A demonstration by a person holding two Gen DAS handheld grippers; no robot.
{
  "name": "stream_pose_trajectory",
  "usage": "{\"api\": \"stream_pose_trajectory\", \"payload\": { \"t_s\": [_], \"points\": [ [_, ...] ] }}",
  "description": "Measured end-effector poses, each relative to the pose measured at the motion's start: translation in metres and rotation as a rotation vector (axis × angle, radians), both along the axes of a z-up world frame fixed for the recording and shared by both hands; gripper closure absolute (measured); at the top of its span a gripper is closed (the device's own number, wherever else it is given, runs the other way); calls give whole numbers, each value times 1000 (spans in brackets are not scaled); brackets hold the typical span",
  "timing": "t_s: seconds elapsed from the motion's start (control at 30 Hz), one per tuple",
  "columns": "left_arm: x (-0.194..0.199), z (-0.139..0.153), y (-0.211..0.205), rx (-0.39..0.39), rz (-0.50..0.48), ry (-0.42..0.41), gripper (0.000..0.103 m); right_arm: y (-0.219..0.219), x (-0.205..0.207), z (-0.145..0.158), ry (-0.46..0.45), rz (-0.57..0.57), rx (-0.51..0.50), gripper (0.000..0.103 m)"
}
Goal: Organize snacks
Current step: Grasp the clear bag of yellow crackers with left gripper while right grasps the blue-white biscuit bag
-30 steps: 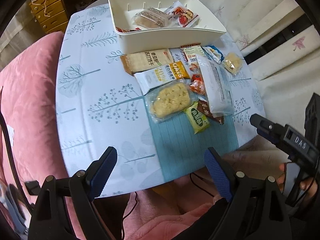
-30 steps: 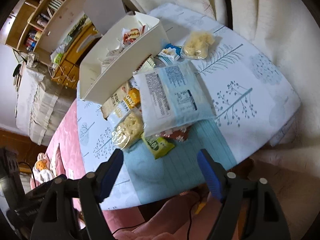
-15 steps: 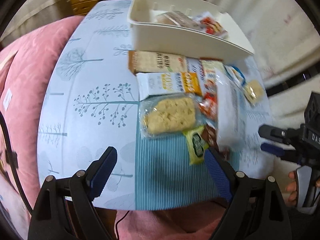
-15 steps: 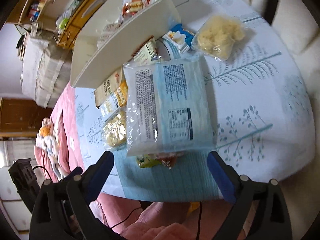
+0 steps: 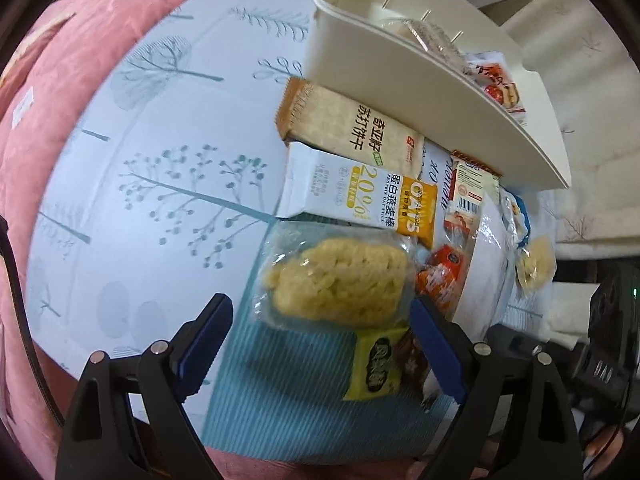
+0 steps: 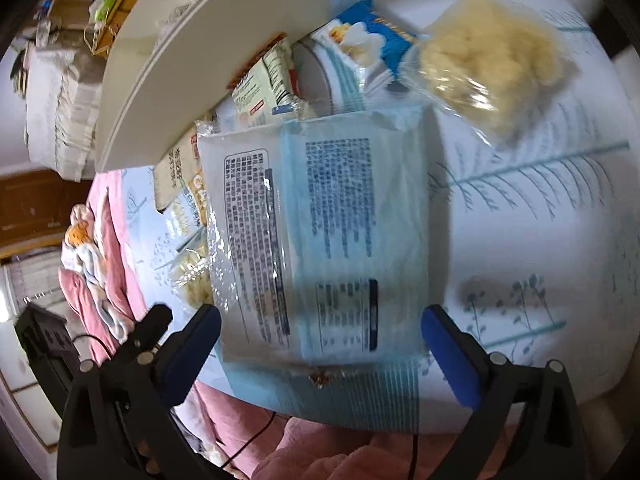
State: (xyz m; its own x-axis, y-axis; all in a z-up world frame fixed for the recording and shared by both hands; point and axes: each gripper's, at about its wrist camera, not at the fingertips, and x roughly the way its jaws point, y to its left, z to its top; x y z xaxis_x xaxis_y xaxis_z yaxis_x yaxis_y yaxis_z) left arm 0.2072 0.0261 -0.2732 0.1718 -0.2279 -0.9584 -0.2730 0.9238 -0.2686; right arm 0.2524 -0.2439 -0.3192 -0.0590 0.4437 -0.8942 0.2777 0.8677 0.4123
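Note:
My left gripper (image 5: 320,332) is open just above a clear-wrapped yellow rice cake (image 5: 340,284), its fingers straddling the near edge. Beyond lie an OATS bar box (image 5: 360,196), a brown cracker pack (image 5: 352,128), a small green packet (image 5: 376,364) and an orange packet (image 5: 440,280). The white bin (image 5: 400,64) holds several snacks. My right gripper (image 6: 320,336) is open over the near end of a large pale-blue flat packet (image 6: 328,240). A second yellow rice cake (image 6: 484,60) and a blue-white packet (image 6: 368,36) lie beyond it.
The snacks lie on a round table (image 5: 160,160) with a tree-print cloth, beside the white bin (image 6: 200,40). Pink bedding (image 5: 60,60) borders the table on the left and front. A bed and wooden cabinet show far left in the right wrist view.
Both grippers have moved forward and down toward the snacks: the left onto the clear-wrapped rice cake, the right onto the large pale-blue packet. Both stay open.

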Motion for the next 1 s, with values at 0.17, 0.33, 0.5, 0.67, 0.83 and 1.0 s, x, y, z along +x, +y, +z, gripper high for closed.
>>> {"api": "stream_pose_trajectory", "payload": {
  "t_s": [0.17, 0.33, 0.5, 0.67, 0.83, 1.0],
  "points": [
    [14, -20, -9, -3, -1, 82, 10, 13, 8, -9, 10, 75, -45, 0],
    [27, -33, -21, 60, -19, 146, 6, 24, 20, -20, 22, 106, -63, 0],
    [40, -45, -29, 67, -15, 184, 1, 28, 28, -27, 33, 131, -81, 0],
    [47, -53, -31, 36, 22, 195, 1, 45, 33, -29, 28, 178, -124, 0],
    [46, -57, -32, 60, 24, 192, 6, 69, 33, -31, 35, 257, -196, 0],
    [38, -55, -28, 91, 11, 174, 13, 81, 34, -32, 22, 274, -220, 0]
  ]
}}
